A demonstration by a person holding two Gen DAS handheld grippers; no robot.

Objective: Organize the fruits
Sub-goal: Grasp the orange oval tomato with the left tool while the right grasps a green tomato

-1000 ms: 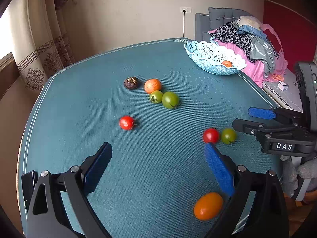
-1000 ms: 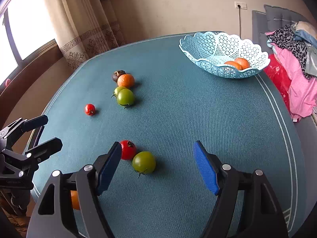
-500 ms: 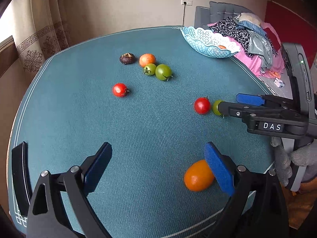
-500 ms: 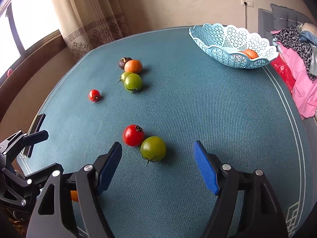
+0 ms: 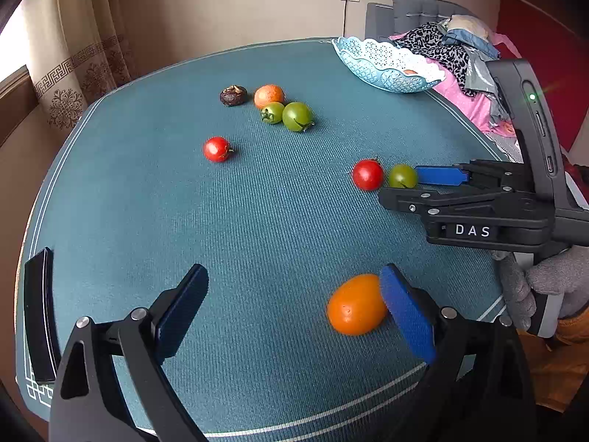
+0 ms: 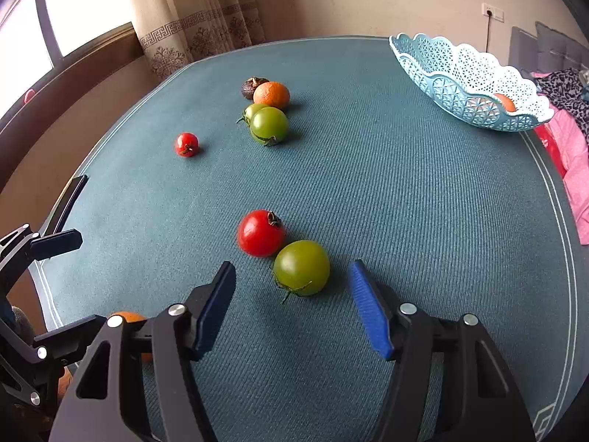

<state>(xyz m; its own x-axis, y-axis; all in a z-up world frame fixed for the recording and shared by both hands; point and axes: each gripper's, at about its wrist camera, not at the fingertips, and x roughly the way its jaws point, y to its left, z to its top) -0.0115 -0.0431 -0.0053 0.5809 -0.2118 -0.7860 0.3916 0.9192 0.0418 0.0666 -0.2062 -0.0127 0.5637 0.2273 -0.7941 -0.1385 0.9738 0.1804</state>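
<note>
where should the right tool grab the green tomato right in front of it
Across its round middle, straddling it from the near side. The green tomato touches the red tomato at its far left, so the right tool fingers should take the free sides.

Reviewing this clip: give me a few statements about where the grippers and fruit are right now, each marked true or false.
1. The right gripper is open, with the green tomato just ahead of its fingertips. True.
2. The left gripper is shut on the orange fruit. False: it is open, and the fruit lies on the table beside its right finger's pad.
3. The red tomato next to that green tomato touches it. True.
4. The basket holds no fruit. False: an orange piece shows inside it.
5. A dark brown fruit lies alone near the table's front edge. False: it sits far back, beside an orange.
</note>
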